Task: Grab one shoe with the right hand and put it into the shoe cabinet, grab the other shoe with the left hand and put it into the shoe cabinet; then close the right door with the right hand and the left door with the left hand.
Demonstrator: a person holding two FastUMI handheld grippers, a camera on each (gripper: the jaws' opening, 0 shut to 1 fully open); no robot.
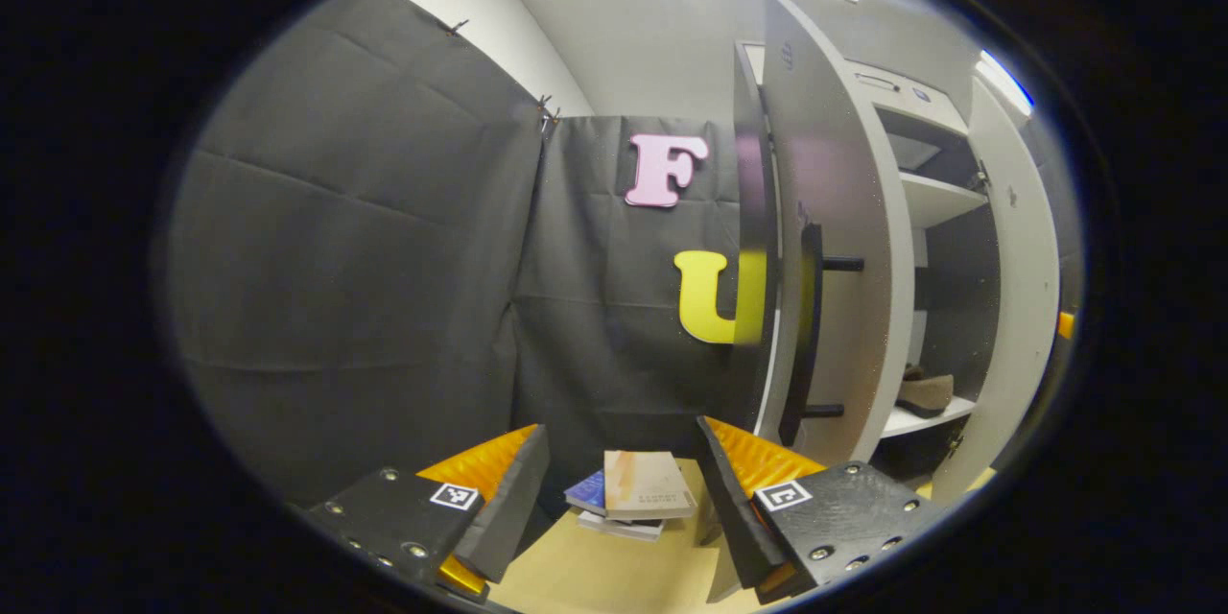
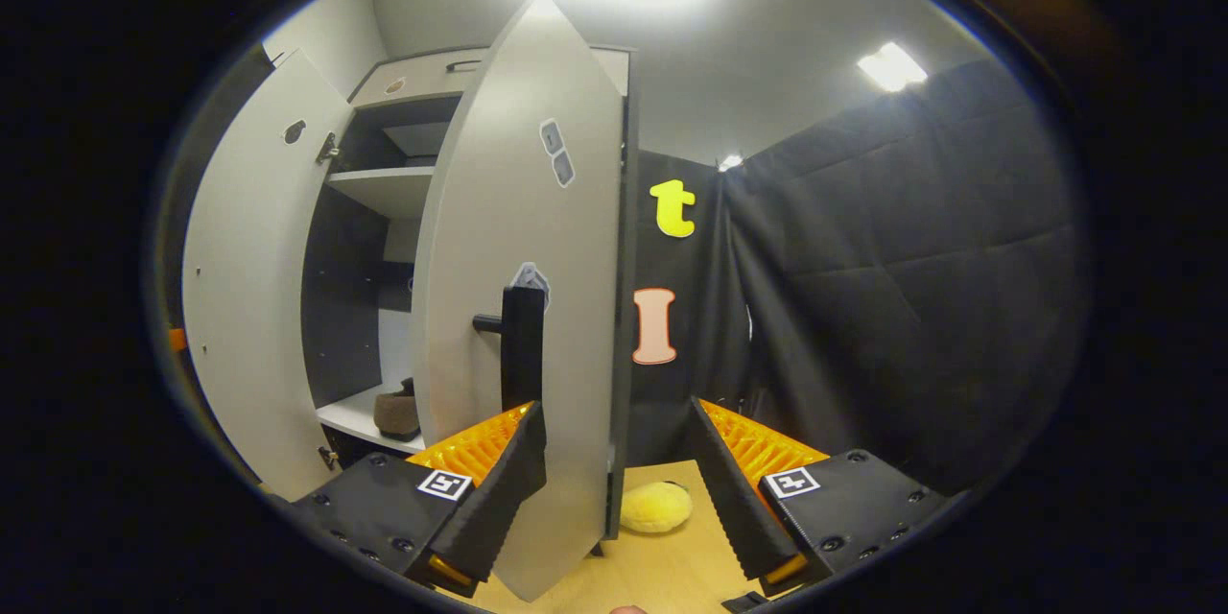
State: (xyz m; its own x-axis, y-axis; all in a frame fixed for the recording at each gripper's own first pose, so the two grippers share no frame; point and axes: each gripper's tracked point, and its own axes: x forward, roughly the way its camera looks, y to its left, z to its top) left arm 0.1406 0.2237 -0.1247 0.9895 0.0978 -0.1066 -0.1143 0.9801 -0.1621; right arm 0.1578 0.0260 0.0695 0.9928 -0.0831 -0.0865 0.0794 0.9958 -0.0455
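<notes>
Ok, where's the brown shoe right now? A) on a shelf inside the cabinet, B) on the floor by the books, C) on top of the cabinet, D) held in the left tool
A: the brown shoe sits on a cabinet shelf, with both doors open.

We record the cabinet [image 1: 935, 201] as pale grey outside, with a dark grey interior and off-white shelves. Its left door [image 1: 835, 240] and right door [image 2: 523, 240] are the same pale grey; each carries a black handle [image 2: 521, 345]. The shoe [image 1: 929, 392] on the lower shelf is brown-taupe with a darker opening. The floor [image 1: 614, 576] is a light tan wood tone. The books [image 1: 633, 496] show a blue cover beneath a beige one with an orange streak. A soft object [image 2: 655, 506] is plain yellow. The wall [image 1: 384, 259] cloth is black, and the ceiling is white-grey.
</notes>
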